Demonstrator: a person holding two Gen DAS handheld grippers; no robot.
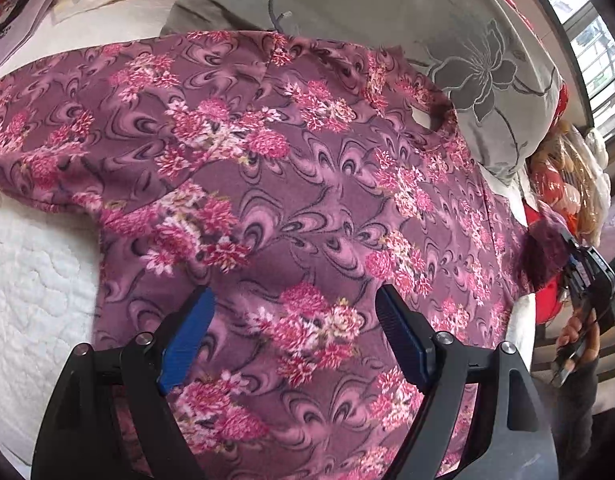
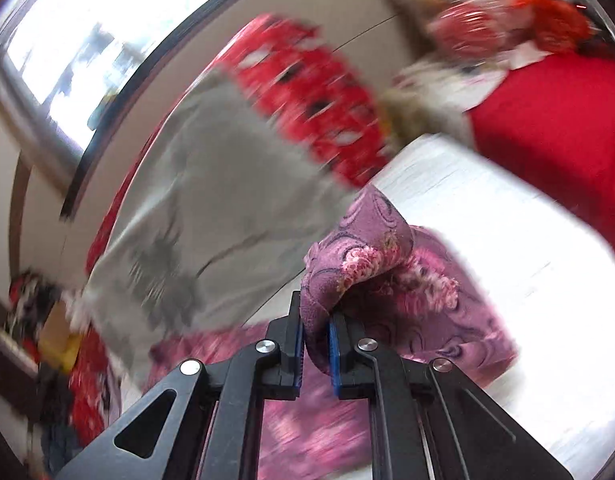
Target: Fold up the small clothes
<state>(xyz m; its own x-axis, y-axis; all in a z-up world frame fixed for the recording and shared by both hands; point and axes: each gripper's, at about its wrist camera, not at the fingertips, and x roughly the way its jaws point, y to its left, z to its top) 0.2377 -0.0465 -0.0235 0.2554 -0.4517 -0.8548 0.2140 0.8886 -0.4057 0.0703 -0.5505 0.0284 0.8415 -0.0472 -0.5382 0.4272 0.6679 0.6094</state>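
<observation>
A purple garment with pink flowers (image 1: 291, 184) lies spread on the white quilted bed (image 1: 31, 280). My left gripper (image 1: 295, 320) is open, its blue pads (image 1: 187, 336) apart just above the garment's lower middle. My right gripper (image 2: 315, 344) is shut on a bunched edge of the same garment (image 2: 359, 256) and lifts it off the bed. In the left wrist view the right gripper (image 1: 587, 276) shows at the far right, holding the garment's right edge. The right wrist view is blurred.
A grey flowered pillow (image 1: 447, 40) lies behind the garment, also in the right wrist view (image 2: 211, 208). Red patterned fabric (image 2: 307, 92) and a doll in wrapping (image 1: 563, 184) sit by the bed's right edge. Papers (image 1: 27, 12) lie at the far left.
</observation>
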